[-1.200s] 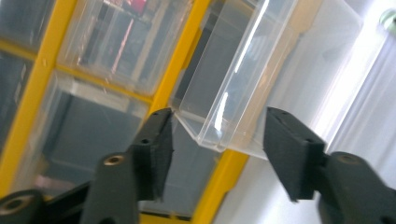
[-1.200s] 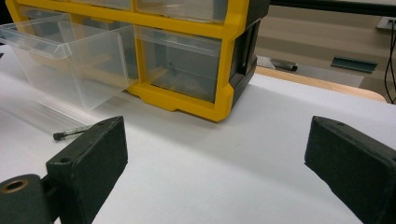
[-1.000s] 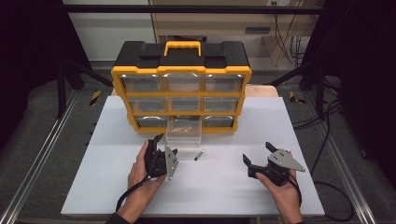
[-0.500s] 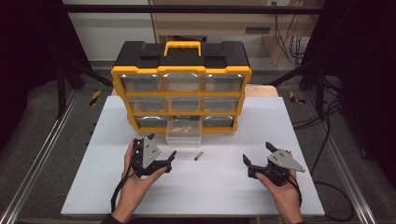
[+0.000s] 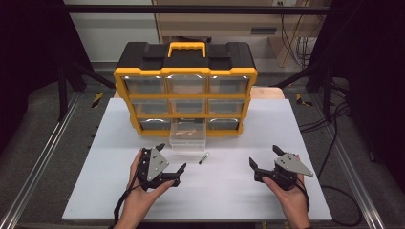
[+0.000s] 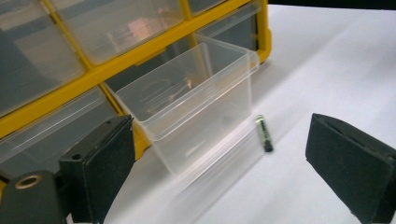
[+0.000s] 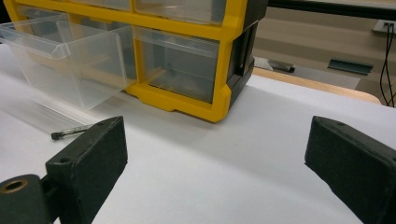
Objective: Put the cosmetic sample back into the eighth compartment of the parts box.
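The yellow organizer (image 7: 219,100) stands on the white table (image 7: 261,154). A clear drawer (image 7: 70,70) juts from its front. A small dark-tipped pin (image 7: 70,132) lies just before that drawer.

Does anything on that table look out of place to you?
Two things. One clear drawer in the bottom row of the yellow organizer sticks out, pulled partway open. A small dark pin-like part lies loose on the white table just in front of it.

Lab, white table (image 5: 305,124), metal rails (image 5: 43,157), cables (image 5: 296,45)

Pulled-out drawer (image 5: 189,137) and small cylinder (image 5: 204,158) block centre — bare table (image 5: 229,191) nearer.
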The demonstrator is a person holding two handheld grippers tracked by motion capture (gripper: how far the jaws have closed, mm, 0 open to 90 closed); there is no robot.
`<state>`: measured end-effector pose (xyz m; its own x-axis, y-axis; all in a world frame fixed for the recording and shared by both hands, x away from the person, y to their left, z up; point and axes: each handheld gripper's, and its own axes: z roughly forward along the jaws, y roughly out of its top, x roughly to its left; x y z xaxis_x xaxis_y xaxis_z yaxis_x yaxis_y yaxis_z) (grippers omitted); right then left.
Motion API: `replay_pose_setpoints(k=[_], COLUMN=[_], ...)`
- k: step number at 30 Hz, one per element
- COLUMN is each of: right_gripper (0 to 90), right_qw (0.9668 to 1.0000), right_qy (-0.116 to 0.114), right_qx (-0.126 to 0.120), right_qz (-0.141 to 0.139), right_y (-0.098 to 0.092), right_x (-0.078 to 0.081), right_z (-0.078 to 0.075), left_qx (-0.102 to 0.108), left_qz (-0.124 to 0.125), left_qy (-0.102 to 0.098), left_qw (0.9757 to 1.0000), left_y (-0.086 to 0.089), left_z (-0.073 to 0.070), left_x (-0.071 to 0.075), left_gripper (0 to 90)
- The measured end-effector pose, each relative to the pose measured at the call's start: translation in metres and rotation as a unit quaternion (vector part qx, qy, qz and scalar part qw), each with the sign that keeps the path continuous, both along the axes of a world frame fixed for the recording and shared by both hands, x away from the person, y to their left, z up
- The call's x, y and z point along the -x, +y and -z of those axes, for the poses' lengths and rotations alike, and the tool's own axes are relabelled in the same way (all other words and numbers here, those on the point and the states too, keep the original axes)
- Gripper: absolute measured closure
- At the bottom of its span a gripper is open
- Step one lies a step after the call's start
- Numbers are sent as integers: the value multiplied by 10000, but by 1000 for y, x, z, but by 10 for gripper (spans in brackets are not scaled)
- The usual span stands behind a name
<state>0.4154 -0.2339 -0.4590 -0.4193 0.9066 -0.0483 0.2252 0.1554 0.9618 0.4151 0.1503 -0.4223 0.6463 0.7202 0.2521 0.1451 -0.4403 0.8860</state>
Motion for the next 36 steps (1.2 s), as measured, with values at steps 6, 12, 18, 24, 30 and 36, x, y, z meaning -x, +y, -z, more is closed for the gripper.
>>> replay_pose_setpoints(k=[6,12,18,24,30,36], right_gripper=[60,60,58,59,58,58], right_qw=[10000,10000,10000,10000,10000,10000], right_qy=[0,-4,22,-3,-8,-12], right_qx=[-8,-15,-6,0,-33,-57], right_qz=[3,15,8,4,24,38], right_y=[0,-1,1,0,-1,-1], right_x=[-1,-1,0,-1,0,0], right_z=[0,0,0,0,0,-1], left_qx=[34,86,25,-80,-202,-362], left_qz=[206,401,597,682,676,585], left_qy=[66,173,279,427,668,955], left_qw=[9998,9990,9978,9967,9953,9931], left_y=[-9,-19,-31,-38,-42,-44], left_z=[-1,0,5,12,22,30], left_x=[7,10,14,15,14,9], left_gripper=[85,83,82,98,136,263])
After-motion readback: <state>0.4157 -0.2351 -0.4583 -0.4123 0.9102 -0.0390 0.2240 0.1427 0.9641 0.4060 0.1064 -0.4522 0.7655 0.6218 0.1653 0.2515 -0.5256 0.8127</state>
